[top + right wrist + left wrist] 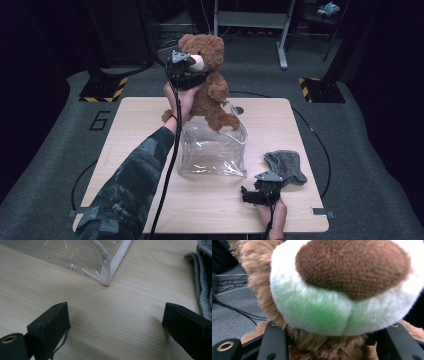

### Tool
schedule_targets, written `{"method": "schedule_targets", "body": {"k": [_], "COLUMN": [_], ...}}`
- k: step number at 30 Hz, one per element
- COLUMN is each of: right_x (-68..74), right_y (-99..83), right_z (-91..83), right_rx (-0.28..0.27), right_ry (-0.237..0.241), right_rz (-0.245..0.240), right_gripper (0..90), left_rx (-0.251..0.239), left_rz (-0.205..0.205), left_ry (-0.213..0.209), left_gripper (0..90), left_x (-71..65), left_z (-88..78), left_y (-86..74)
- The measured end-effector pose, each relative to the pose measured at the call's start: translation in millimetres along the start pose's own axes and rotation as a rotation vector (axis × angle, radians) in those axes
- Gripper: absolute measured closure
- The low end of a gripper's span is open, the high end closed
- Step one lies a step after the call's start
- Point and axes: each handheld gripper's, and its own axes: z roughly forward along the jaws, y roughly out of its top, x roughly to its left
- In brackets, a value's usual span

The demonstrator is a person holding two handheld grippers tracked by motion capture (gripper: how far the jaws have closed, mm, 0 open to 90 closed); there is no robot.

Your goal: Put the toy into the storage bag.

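A brown teddy bear [210, 92] hangs upright over the far side of a clear plastic bag [212, 150] with white trim. One of its feet reaches the bag's open rim. My left gripper [199, 75] is shut on the bear at the neck. In the left gripper view the black jaws [329, 346] press into the fur on both sides, just under the white muzzle and brown nose [352, 265]. My right gripper [250, 193] rests low on the table near the bag's front right corner [105, 277]. Its jaws [116, 320] are spread wide with only bare wood between them.
A grey knitted cloth [286, 165] lies on the wooden table [135, 125] just right of the right gripper, also at the edge of the right gripper view [203, 277]. Grey carpet, cables and stand legs surround the table.
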Motion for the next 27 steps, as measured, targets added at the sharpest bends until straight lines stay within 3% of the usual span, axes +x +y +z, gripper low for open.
{"method": "schedule_targets", "body": {"k": [10, 17, 20, 27], "right_x": [0.1, 0.1, 0.1, 0.1], "right_y": [0.0, 0.0, 0.0, 0.0], "right_z": [-0.1, -0.1, -0.1, -0.1], "right_rx": [0.001, 0.001, 0.0, 0.001], "right_ry": [-0.001, -0.001, -0.002, -0.002], "right_rz": [0.0, 0.001, -0.001, 0.0], "right_gripper": [6.7, 6.7, 6.7, 6.6], "left_rx": [0.069, 0.121, 0.165, 0.281], "left_rz": [0.04, 0.025, 0.045, 0.038], "left_ry": [-0.013, -0.021, -0.03, -0.053], "left_gripper": [45.7, 44.3, 43.2, 39.1], "left_x": [-13.0, -17.2, -19.1, -18.5], "left_z": [-2.5, -3.5, -4.8, -7.9], "left_y": [-25.4, -43.8, -50.9, -60.7]}}
